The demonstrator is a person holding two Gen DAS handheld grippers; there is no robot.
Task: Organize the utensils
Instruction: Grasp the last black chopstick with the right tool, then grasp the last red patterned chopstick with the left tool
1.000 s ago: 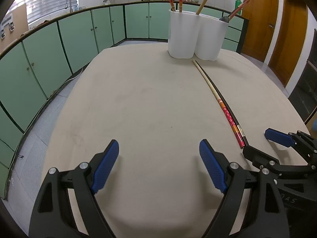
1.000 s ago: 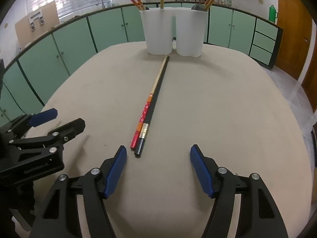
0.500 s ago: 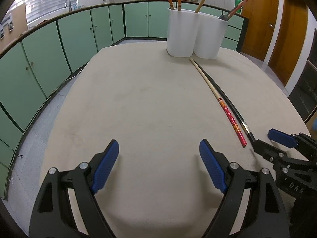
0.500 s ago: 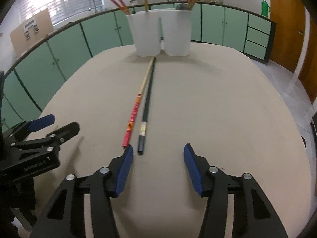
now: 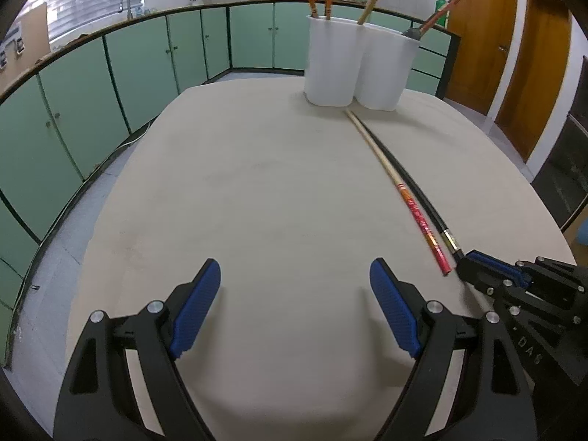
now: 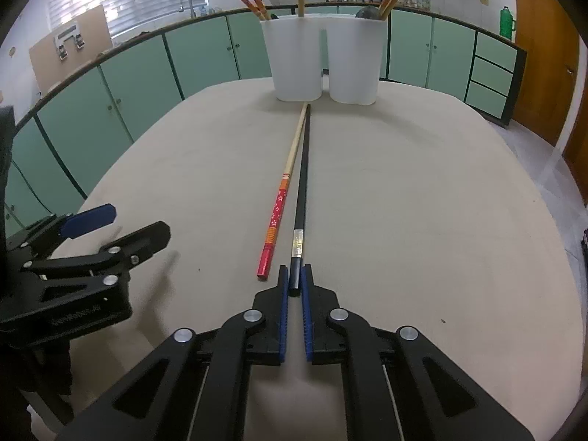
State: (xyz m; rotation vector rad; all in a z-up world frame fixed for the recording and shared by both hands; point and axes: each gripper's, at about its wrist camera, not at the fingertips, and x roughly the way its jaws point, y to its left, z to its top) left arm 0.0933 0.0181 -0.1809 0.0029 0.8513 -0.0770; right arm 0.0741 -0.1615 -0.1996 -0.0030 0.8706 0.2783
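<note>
The right gripper (image 6: 294,286) is clamped on the near butt end of the black chopstick (image 6: 303,169), whose long axis runs straight toward the white holders (image 6: 323,62). Gripped so far back, it may droop or swivel when lifted (nudging the red chopstick (image 6: 279,205) alongside). The left gripper (image 5: 294,308) stands wide apart, empty.

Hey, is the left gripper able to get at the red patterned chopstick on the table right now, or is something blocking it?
Probably yes. The left gripper is open and empty, and only bare table separates it from the red patterned chopstick. The right gripper, shut on the black chopstick alongside, crowds the near end.
</note>
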